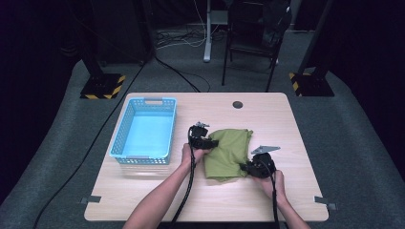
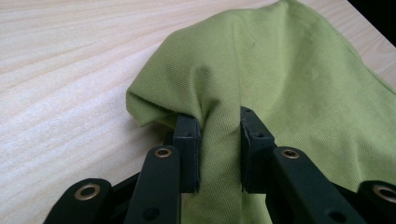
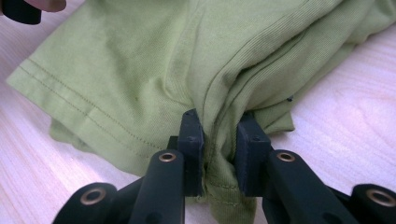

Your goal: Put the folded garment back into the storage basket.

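Going left to right: the blue basket [image 1: 143,131] sits by the bench's left edge, empty as far as I can tell, and the folded green shirt [image 1: 228,152] lies around the middle of the bench, a bit toward the near edge. The left gripper [image 1: 213,143] has its jaws pinching a bunched fold at the shirt's left edge, and the right gripper [image 1: 245,168] is clamped on the stacked layers at its near right corner.

My read is that the lift into the basket is the step in hand. To do it well, I'd raise both hands together and level so the fold doesn't fall open, keep the cloth lightly taut between the grips, and clear the basket's rim before lowering.
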A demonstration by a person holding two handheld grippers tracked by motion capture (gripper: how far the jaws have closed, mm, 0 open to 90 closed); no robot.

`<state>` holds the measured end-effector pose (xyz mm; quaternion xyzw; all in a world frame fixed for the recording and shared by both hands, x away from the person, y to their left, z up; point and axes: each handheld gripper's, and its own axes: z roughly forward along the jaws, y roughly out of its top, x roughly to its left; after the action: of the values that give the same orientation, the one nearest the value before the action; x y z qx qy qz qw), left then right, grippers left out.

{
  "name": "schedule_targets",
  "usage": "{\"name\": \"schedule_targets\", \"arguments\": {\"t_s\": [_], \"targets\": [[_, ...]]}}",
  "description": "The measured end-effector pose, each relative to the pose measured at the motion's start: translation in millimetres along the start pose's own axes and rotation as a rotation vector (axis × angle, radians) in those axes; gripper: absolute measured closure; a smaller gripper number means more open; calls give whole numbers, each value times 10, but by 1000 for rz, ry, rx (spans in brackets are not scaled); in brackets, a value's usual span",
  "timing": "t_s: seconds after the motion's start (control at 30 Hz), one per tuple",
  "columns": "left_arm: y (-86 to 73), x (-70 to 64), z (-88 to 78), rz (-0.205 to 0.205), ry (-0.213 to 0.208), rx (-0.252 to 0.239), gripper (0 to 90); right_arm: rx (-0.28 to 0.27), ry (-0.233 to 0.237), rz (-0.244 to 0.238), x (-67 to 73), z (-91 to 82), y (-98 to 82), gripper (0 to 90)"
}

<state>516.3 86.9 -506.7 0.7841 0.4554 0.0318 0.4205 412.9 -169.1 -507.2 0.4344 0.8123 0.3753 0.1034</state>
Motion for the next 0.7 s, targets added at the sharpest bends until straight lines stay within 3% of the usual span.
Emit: {"name": "schedule_targets", "arguments": {"t_s": [0.7], "targets": [[124, 7, -248, 15, 9, -20, 727, -50, 17, -29, 132, -119, 167, 752]]}}
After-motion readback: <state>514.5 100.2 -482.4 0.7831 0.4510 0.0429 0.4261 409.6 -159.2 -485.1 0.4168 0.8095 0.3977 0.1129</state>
